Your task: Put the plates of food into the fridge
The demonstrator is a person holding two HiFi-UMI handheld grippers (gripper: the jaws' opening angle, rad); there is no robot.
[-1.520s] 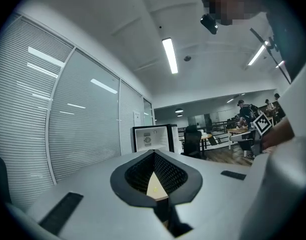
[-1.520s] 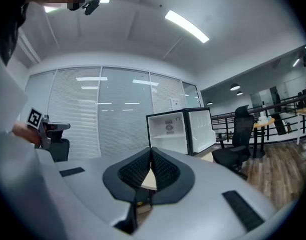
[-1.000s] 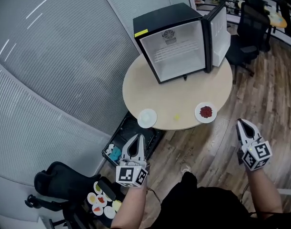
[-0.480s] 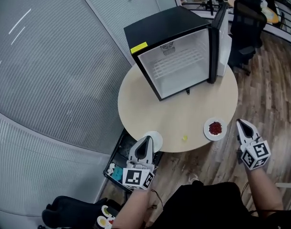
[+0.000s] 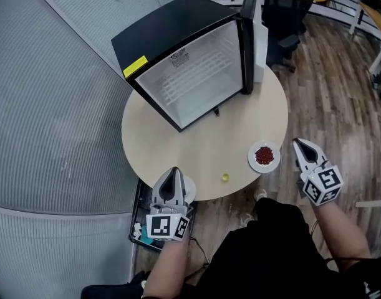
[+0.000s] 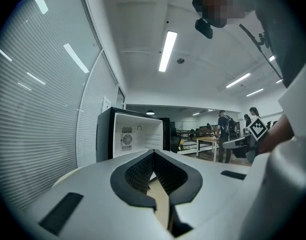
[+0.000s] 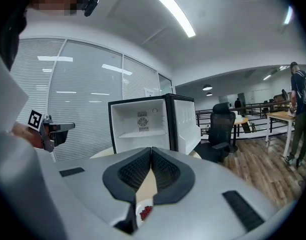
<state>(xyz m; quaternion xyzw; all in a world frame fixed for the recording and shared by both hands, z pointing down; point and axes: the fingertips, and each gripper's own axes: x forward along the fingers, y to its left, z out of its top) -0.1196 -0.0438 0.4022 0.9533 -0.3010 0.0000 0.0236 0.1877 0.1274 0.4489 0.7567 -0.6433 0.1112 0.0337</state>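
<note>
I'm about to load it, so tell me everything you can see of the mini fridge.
The mini fridge is a black box with a white lining, standing upright at the far side of the round table. Its door is swung open. Inside, one wire shelf, nothing on it. A yellow label marks a top corner.

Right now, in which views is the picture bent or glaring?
Head view: sharp, but the ribbed grey wall curves. Left gripper view: fisheye with black corners, long ceiling lamp glares. Right gripper view: same rounding, bright ceiling strip lamp.
</note>
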